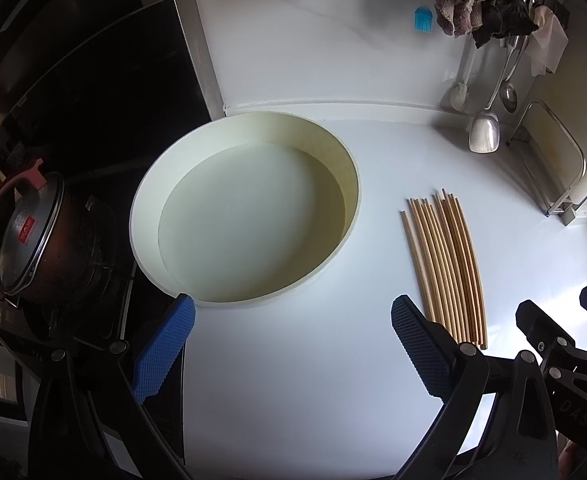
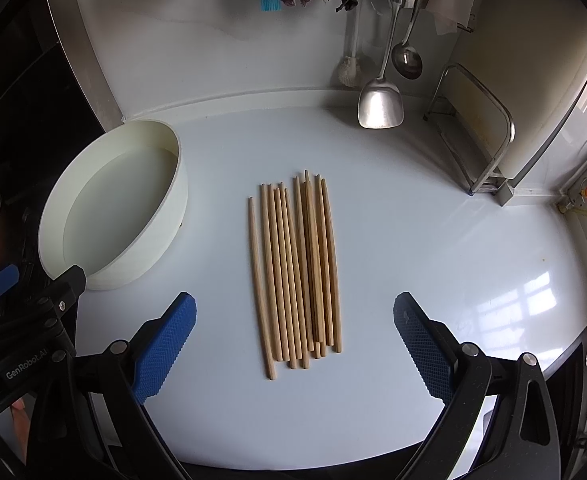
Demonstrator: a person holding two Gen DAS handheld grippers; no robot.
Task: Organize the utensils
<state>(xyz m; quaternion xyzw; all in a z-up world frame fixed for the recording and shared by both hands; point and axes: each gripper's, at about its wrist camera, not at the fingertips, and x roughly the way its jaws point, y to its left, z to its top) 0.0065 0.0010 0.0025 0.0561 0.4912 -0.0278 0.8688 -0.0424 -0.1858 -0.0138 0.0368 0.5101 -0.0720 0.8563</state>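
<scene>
Several wooden chopsticks (image 2: 295, 272) lie side by side on the white counter, pointing away from me; they also show in the left wrist view (image 1: 445, 264). A round cream container (image 1: 245, 208) stands empty to their left, also in the right wrist view (image 2: 113, 208). My left gripper (image 1: 291, 344) is open and empty, just in front of the container's near rim. My right gripper (image 2: 293, 340) is open and empty, its blue fingers either side of the chopsticks' near ends, above the counter.
A stove with a lidded pot (image 1: 33, 236) sits at the left. A metal spatula (image 2: 379, 100), a ladle (image 2: 407, 60), a brush and cloths hang at the back wall. A cutting board in a metal rack (image 2: 489, 132) stands at the right.
</scene>
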